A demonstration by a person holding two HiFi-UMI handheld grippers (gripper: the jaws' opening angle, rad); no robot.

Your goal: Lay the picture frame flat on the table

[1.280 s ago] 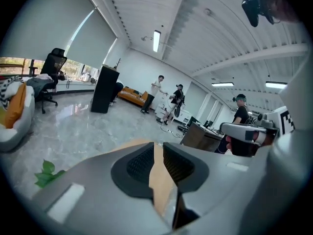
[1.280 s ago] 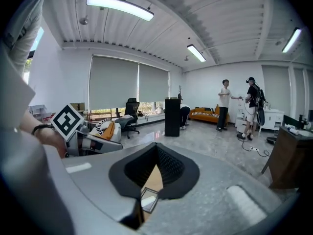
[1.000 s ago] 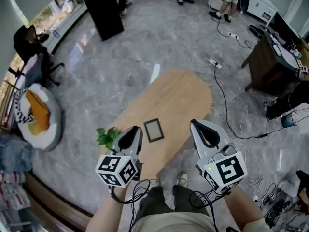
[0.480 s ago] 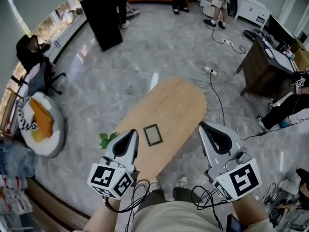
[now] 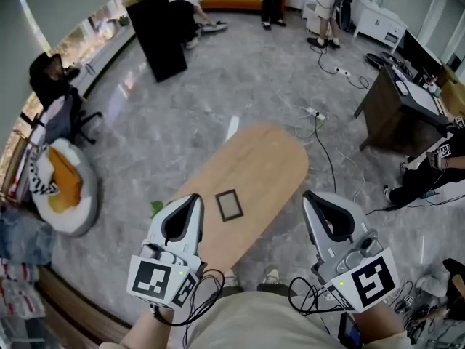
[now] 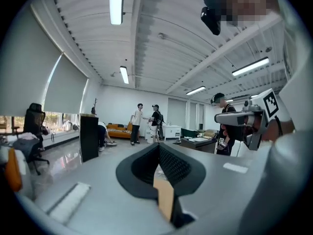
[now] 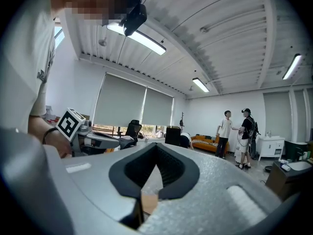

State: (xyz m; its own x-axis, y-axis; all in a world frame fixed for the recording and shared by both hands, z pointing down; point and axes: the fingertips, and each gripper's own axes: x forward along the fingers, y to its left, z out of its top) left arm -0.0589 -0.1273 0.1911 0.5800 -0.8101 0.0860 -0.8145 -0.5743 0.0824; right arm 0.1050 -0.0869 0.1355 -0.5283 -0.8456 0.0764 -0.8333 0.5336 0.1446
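Frame's down flat, both grippers empty

The frame (image 5: 229, 205) lies flat on the wooden table (image 5: 272, 155), toward the near end. The left gripper (image 5: 193, 199) and right gripper (image 5: 310, 196) are held up on either side, clear of it, with jaws pressed together on nothing.

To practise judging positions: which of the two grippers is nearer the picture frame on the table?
The left gripper: its tip shows close beside the picture frame, while the right gripper is clearly farther off.
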